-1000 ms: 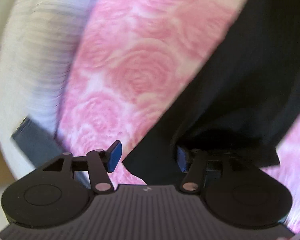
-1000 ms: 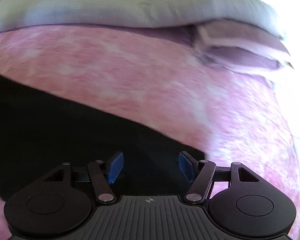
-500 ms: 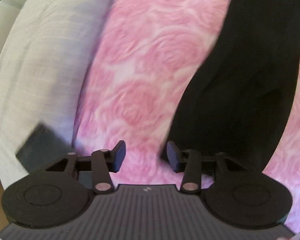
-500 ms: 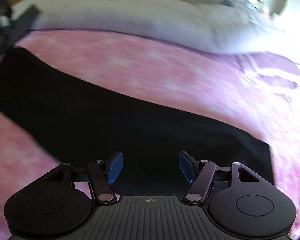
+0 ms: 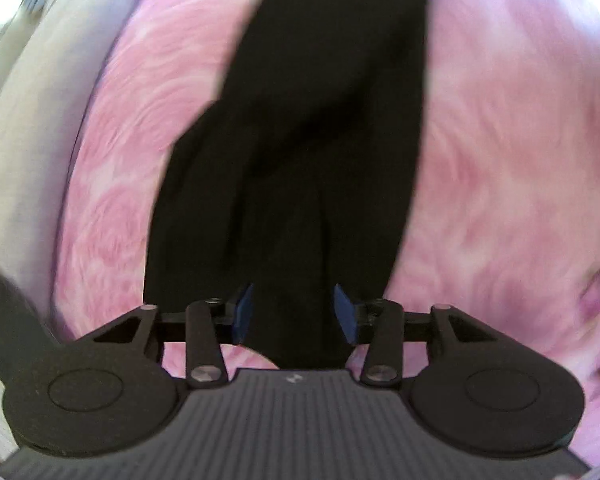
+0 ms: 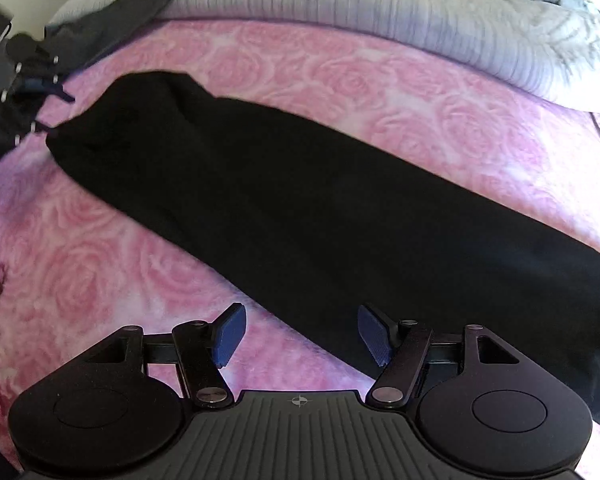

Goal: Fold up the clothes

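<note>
While a long black garment (image 6: pixel 300 216) is lying stretched out as a narrow band across the pink rose-patterned bedspread (image 6: pixel 380 92), the right gripper (image 6: pixel 302 334) is hovering at the garment's near long edge with its blue pads (image 6: pixel 230 334) spread wide and gripping nothing. At the garment's far end, the left gripper (image 5: pixel 294 314) is sitting over the cloth, its jaws parted around a bunched fold; whether the pads (image 5: pixel 244 312) are pinching that fold cannot be told through the blur. From the right wrist view, the left gripper (image 6: pixel 32 84) is showing just beside the garment's far tip. Beyond the garment, a grey ribbed pillow (image 6: pixel 380 4) is lying along the bedspread's far edge.
</note>
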Available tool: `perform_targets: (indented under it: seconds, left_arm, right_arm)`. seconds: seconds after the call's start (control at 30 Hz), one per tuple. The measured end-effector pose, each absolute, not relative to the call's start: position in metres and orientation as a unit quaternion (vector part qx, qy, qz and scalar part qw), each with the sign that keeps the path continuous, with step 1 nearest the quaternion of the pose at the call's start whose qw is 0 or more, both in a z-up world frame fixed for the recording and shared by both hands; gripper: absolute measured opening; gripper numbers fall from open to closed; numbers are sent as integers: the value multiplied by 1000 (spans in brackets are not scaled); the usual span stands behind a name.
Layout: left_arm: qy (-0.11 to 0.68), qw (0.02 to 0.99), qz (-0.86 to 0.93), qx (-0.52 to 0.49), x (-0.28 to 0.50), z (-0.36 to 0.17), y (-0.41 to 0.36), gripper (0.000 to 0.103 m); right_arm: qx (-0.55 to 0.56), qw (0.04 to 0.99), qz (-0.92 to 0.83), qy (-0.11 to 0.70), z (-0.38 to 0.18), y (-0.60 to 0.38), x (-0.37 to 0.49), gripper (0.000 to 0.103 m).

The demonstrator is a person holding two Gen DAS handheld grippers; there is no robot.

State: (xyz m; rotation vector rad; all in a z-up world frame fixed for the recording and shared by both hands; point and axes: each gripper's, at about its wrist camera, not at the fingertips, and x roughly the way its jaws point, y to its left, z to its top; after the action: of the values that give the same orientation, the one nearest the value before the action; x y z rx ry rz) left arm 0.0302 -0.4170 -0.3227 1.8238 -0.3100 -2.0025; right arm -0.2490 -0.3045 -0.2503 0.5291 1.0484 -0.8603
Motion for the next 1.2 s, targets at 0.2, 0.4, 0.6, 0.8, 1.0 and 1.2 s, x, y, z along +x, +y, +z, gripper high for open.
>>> perform_targets:
  seconds: [0.2,0.4,0.6,0.8,1.0,1.2]
  left_arm:
    - [-218,223,-685,658,49,-333,-405,1]
    - [-189,243,-705,639,82,-316,-402,2]
    - [-167,208,-721,639,79,-335,-388,1]
    - [-156,226,-721,636,90,-335,-379,2]
    - [-173,232,-716,635,90,-336,-366,21]
    - [-236,221,-707,629,81,-362,-348,41]
  right_arm:
    - [223,736,-394,503,-266,-316,-241,66]
    - [222,727,-406,508,-267,-318,-243,66]
    - [216,725,-385,528,-283,-310,-225,66]
    - [219,722,-385,531,-285,-302,-219,66]
    - [206,747,-356,522,-283,-296,-186,66]
    - [208,754,-346,518,-291,-295,-161,66]
